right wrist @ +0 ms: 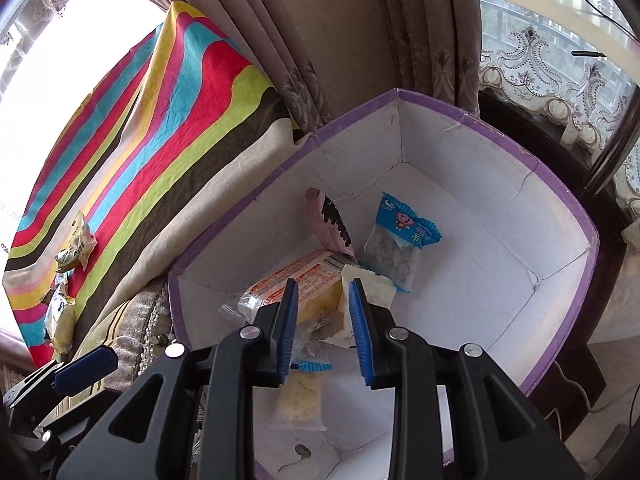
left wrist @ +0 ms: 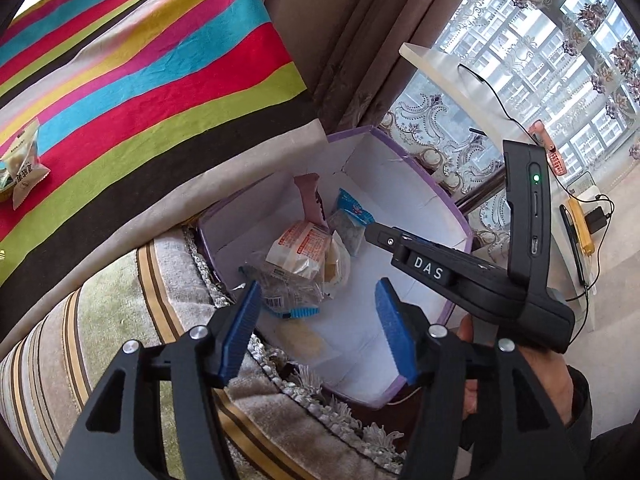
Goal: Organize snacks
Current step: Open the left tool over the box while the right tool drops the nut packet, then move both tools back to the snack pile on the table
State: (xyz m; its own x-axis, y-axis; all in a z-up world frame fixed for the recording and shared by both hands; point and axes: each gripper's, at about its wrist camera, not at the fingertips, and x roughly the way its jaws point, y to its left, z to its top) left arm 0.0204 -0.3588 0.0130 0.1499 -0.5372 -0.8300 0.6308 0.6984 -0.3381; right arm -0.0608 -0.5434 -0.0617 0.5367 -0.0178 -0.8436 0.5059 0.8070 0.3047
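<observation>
A purple-rimmed white box (left wrist: 440, 204) (right wrist: 520, 208) holds several wrapped snacks: a pink packet (right wrist: 330, 224), a blue-and-clear packet (right wrist: 400, 244), an orange-printed packet (right wrist: 300, 276) and a pale yellow one (right wrist: 298, 400). My left gripper (left wrist: 320, 320) is open and empty above the box's near rim. My right gripper (right wrist: 324, 320) hangs over the snacks inside the box, jaws apart with nothing between them; it also shows in the left wrist view (left wrist: 420, 256). More wrapped snacks (left wrist: 22, 164) (right wrist: 76, 244) lie on the striped cloth (left wrist: 152, 64) (right wrist: 160, 120).
The box rests against a striped, fringed sofa cushion (left wrist: 120, 320). Brown curtains (right wrist: 320, 40) hang behind it. A white table edge (left wrist: 460, 80) with cables and small devices stands to the right, before a lace-curtained window (left wrist: 560, 40).
</observation>
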